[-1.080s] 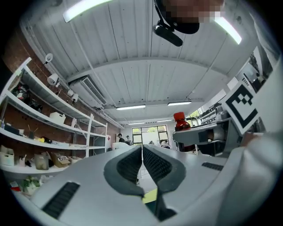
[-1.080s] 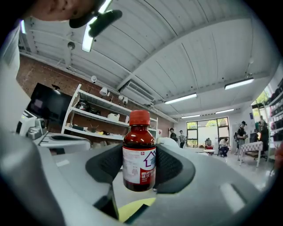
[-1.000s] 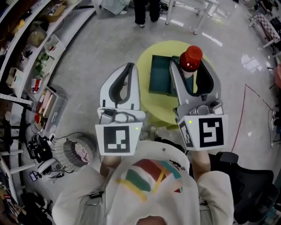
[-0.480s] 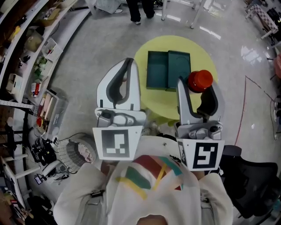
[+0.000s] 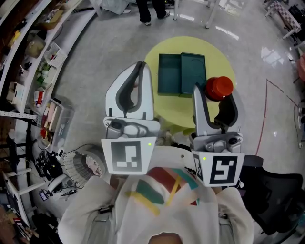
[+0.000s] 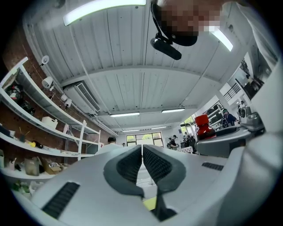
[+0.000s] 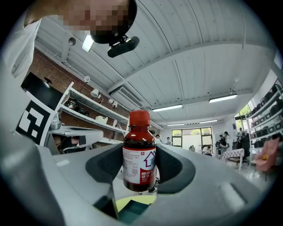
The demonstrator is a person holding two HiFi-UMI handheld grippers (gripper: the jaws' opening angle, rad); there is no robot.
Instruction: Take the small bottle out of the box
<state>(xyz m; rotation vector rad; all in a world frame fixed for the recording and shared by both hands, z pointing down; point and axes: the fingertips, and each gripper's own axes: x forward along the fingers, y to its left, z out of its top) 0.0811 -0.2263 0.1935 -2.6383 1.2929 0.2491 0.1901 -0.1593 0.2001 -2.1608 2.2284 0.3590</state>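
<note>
A small dark bottle [image 5: 218,88] with a red cap and a red-and-white label [image 7: 139,154] stands upright between the pads of my right gripper [image 5: 214,94], which is shut on its body. It hangs over the right part of the round yellow table [image 5: 190,114], just right of the open dark green box [image 5: 181,75]. The box lies flat with its lid folded out; nothing shows inside it. My left gripper [image 5: 140,65] hovers at the table's left edge, fingertips [image 6: 141,148] together, holding nothing. The bottle also shows in the left gripper view [image 6: 202,126], off to the right.
Shelves [image 5: 33,52] crowded with small items run down the left side. A wire basket [image 5: 81,164] sits on the floor at lower left and a black chair [image 5: 271,200] at lower right. A person's legs [image 5: 147,9] stand beyond the table.
The right gripper has carried the bottle from above the box's right half out to the right and nearer to me. The left gripper has hardly shifted.
</note>
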